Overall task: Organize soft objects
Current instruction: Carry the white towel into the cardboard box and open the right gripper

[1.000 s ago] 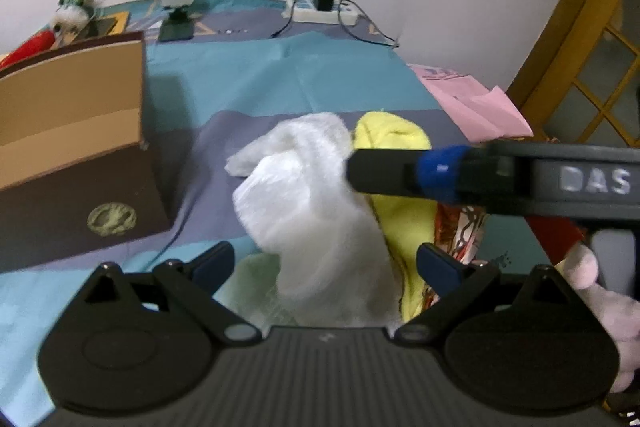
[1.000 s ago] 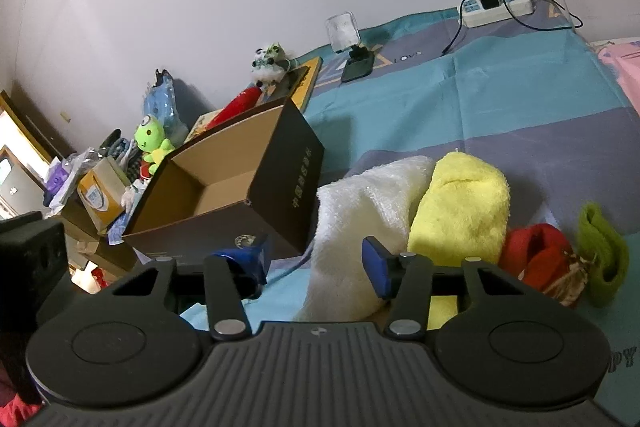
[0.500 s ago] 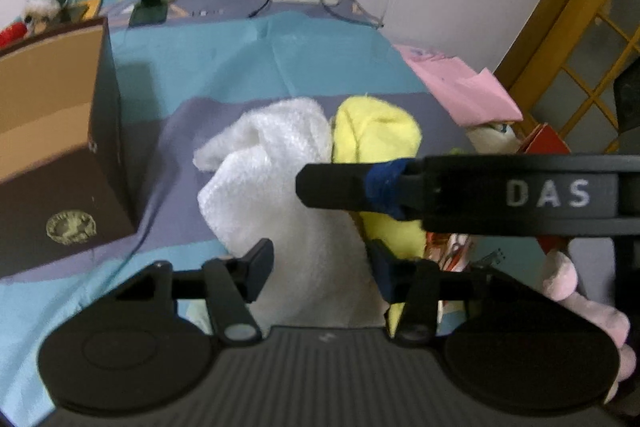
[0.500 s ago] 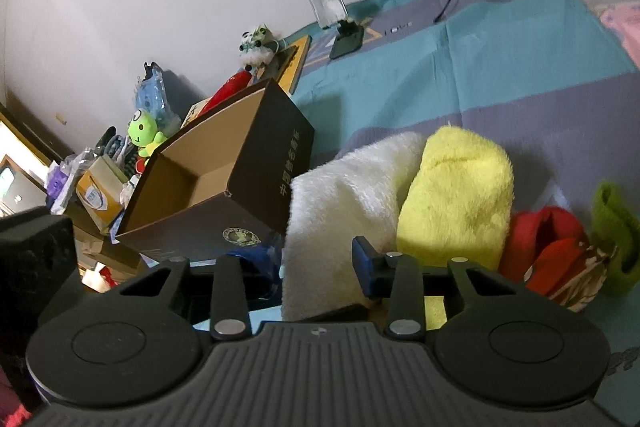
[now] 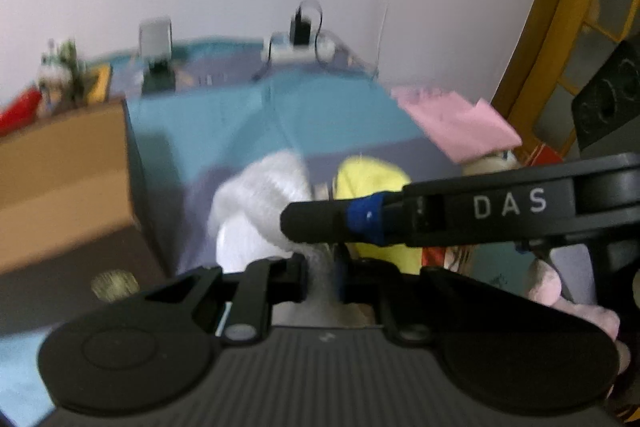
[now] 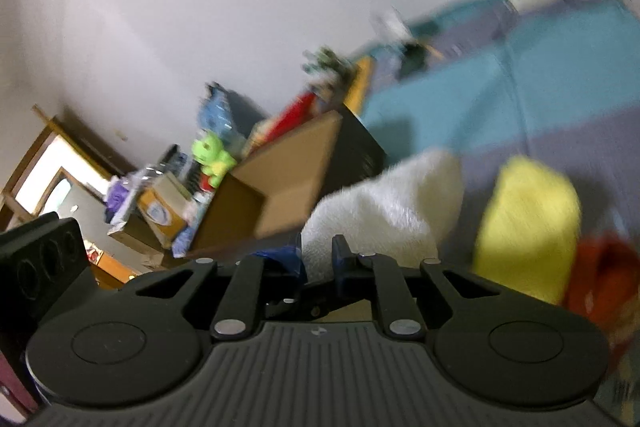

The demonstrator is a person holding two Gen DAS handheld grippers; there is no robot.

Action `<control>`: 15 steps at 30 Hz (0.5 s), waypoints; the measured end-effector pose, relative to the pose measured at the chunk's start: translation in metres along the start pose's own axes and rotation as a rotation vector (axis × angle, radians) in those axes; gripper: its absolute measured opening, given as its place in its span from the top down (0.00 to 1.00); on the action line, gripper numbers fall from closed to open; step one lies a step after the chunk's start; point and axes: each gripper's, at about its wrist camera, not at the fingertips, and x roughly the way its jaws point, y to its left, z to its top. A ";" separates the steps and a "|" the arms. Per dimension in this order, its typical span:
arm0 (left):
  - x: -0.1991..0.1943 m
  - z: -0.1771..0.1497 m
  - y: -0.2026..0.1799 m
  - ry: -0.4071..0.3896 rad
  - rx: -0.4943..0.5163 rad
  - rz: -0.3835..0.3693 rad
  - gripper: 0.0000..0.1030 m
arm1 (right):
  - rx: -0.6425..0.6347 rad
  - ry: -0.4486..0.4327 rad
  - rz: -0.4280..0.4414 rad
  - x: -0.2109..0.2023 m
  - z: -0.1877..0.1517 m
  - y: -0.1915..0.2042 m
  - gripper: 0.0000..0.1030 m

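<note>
Both grippers, left (image 5: 322, 277) and right (image 6: 316, 257), have just closed on your white towel (image 6: 384, 215), lifting it beside the yellow towel (image 6: 528, 223); carry it into the box (image 6: 276, 203) next.

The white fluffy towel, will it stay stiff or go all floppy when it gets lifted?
Probably floppy: the white fluffy towel already lies slumped in soft folds. It likely feels light, being loose pile. It shouldn't slip easily, since both the left hand-held gripper and right hand-held gripper pinch it.
</note>
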 end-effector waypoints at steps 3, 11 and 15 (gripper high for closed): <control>-0.025 0.015 0.003 -0.082 0.042 0.011 0.93 | -0.078 -0.050 0.040 0.002 0.020 0.028 1.00; -0.099 0.059 0.060 -0.314 0.096 0.071 0.93 | -0.244 -0.155 0.135 0.055 0.066 0.109 1.00; -0.122 0.076 0.109 -0.368 0.097 0.121 0.93 | -0.241 -0.141 0.167 0.106 0.083 0.137 1.00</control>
